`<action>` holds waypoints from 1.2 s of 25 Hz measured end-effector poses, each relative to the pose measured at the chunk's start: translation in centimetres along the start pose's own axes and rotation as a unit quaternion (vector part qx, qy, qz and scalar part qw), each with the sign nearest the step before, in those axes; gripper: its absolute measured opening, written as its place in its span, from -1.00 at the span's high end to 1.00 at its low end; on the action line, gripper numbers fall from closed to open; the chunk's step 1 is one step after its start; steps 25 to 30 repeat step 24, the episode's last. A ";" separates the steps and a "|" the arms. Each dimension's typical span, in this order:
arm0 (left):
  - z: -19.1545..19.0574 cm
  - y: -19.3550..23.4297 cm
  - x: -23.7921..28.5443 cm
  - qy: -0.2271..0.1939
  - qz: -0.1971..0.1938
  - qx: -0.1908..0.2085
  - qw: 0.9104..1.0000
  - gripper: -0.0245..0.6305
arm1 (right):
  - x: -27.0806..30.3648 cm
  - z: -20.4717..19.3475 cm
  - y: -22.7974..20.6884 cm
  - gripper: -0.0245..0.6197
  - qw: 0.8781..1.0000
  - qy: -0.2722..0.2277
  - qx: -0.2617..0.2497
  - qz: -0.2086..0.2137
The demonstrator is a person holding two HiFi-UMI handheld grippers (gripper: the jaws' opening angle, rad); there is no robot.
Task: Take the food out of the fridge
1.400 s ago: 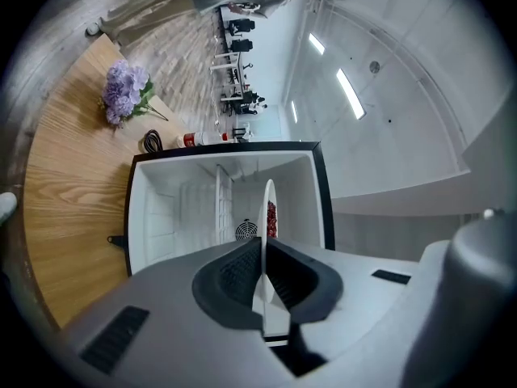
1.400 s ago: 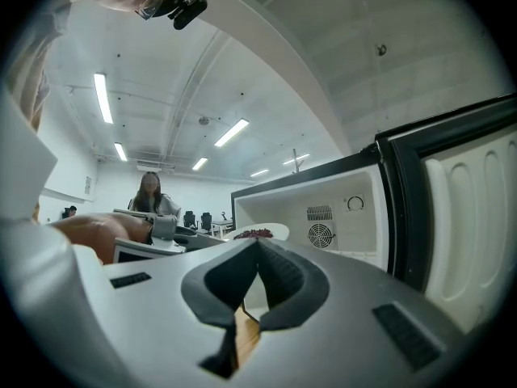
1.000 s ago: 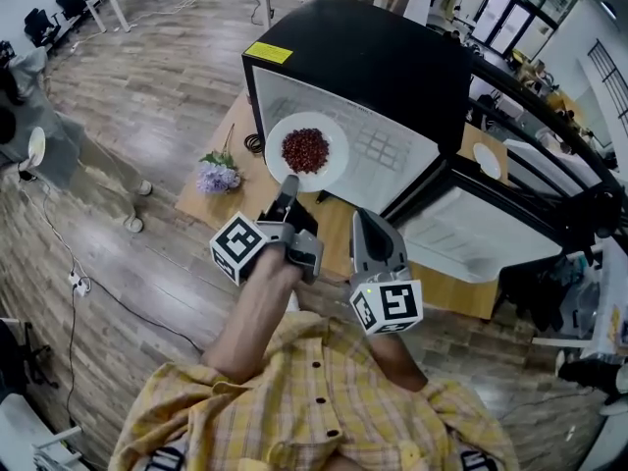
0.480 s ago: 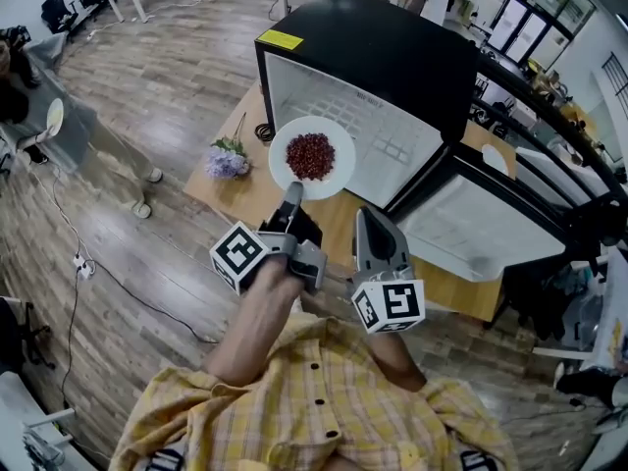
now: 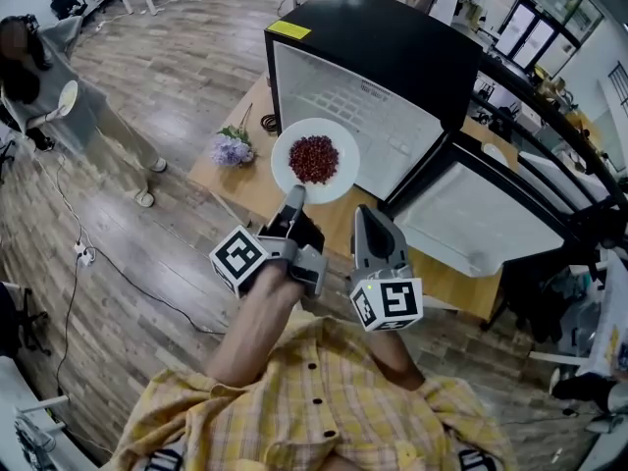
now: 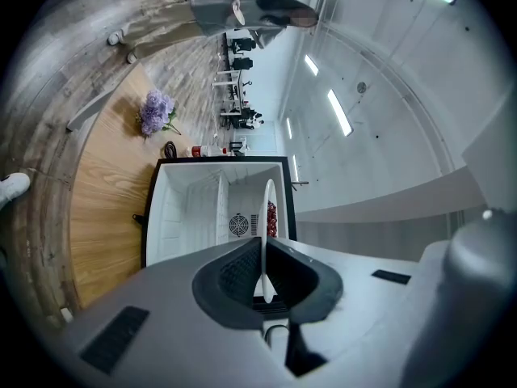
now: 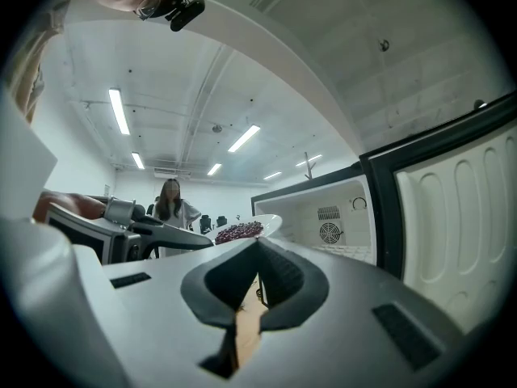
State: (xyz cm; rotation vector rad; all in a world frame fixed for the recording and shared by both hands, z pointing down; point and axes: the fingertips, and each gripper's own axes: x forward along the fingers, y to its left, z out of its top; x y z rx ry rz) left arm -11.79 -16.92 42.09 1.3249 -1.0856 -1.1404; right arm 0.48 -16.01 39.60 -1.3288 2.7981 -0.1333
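A white plate with a heap of dark red food hangs in front of the open black fridge, over the wooden table. My left gripper is shut on the plate's near rim. In the left gripper view the plate stands edge-on between the left gripper's pads, with the white fridge interior behind it. My right gripper is beside it on the right, shut and holding nothing. The right gripper view shows the right gripper with the plate off to its left.
The fridge door stands swung open to the right. A bunch of purple flowers lies on the table left of the fridge. A person stands at the far left on the wooden floor. Office desks and chairs fill the background.
My left gripper has drawn the plate back from the fridge opening toward me, and the right gripper has come back a little too. The person at the left has come further into view.
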 end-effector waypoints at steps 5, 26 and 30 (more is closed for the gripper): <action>-0.4 -0.3 -1.4 -0.009 -0.002 -0.006 1.000 0.87 | -0.7 0.1 0.4 0.90 1.000 0.000 0.000 0.007; -1.4 -0.1 -3.4 -0.029 0.002 -0.014 0.999 0.87 | -2.4 0.1 0.7 0.90 1.000 -0.004 0.003 0.020; -1.4 -0.1 -3.4 -0.029 0.002 -0.014 0.999 0.87 | -2.4 0.1 0.7 0.90 1.000 -0.004 0.003 0.020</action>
